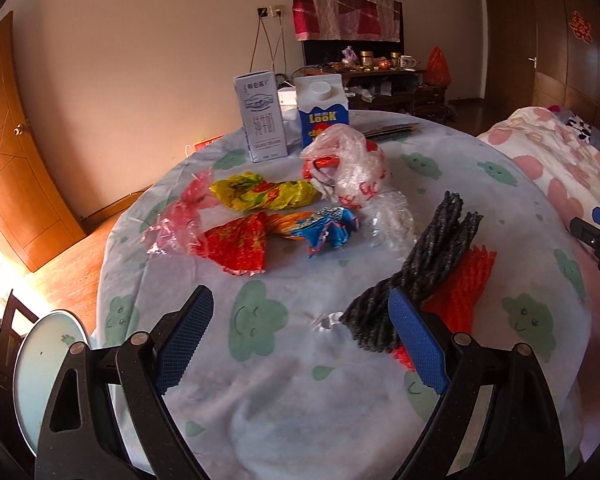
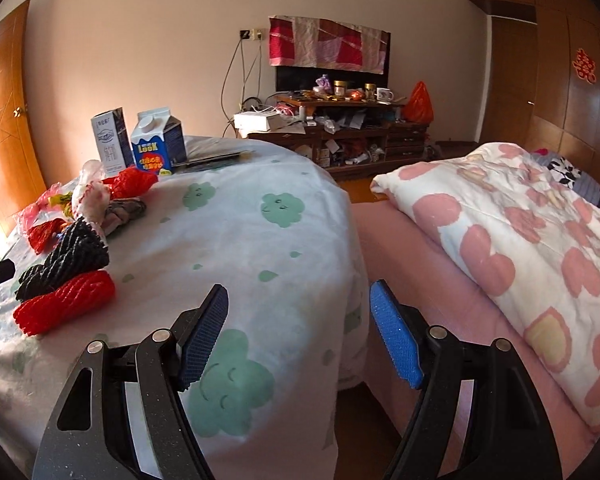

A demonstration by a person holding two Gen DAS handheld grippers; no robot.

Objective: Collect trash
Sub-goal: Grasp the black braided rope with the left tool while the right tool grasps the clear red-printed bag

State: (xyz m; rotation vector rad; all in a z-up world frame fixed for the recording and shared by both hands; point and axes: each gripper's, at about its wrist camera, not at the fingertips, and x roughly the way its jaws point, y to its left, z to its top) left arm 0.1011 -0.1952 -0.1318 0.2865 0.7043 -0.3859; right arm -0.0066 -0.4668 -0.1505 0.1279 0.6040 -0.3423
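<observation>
The left wrist view is taken from low over the near edge of the surface [image 1: 284,400], faced across it toward the far wall, with the black foam net [image 1: 420,264] close ahead. The right wrist view is set at the surface's right edge, faced the same way, the bed [image 2: 500,248] alongside. Both cartons, the net and the cabinet are shared.

At centre frame we see a round table [image 1: 284,408] under a cloud-print cloth, bearing crumpled wrappers [image 1: 260,194], foam nets [image 1: 432,268], plastic bags [image 1: 352,164] and two cartons [image 1: 262,116].
</observation>
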